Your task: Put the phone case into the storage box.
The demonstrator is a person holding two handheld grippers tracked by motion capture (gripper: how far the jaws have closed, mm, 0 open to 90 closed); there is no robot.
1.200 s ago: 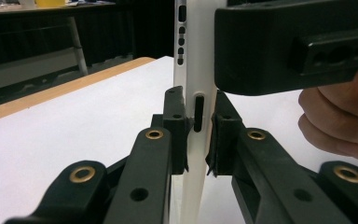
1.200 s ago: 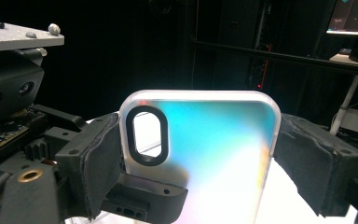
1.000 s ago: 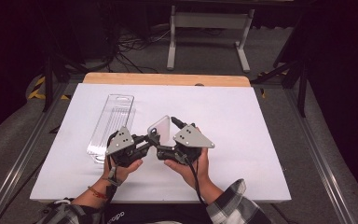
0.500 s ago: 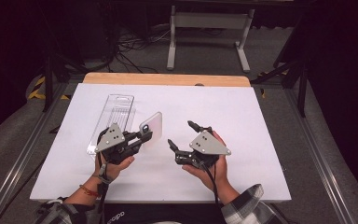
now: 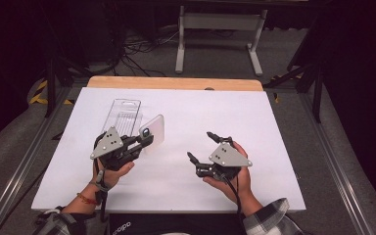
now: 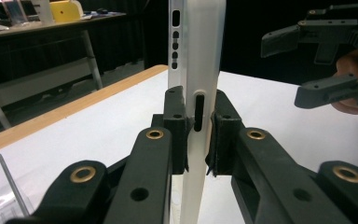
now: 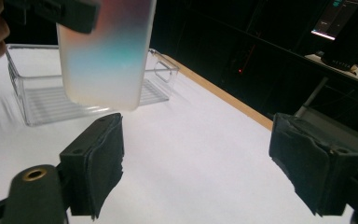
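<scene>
A frosted white phone case (image 5: 152, 132) stands on edge above the white table, and my left gripper (image 5: 144, 139) is shut on its lower part. In the left gripper view the pads (image 6: 177, 121) press both faces of the case (image 6: 200, 56) beside a side cut-out. My right gripper (image 5: 201, 146) hovers at the centre right, open, with nothing between its pads (image 7: 98, 158). From the right gripper view the case (image 7: 107, 56) hangs ahead at the upper left. The right gripper (image 6: 284, 70) also appears at the upper right of the left gripper view.
A long clear plastic tray (image 5: 122, 110) lies on the table behind the left gripper, just past the case. A white sheet (image 5: 254, 117) covers the table, with a wooden strip (image 5: 176, 83) along its far edge. Dark floor, cables and a metal stand lie beyond.
The two grippers, close together at the case a second ago, have drawn apart. The right one moved right and toward the near edge; the left one carried the case slightly left.
</scene>
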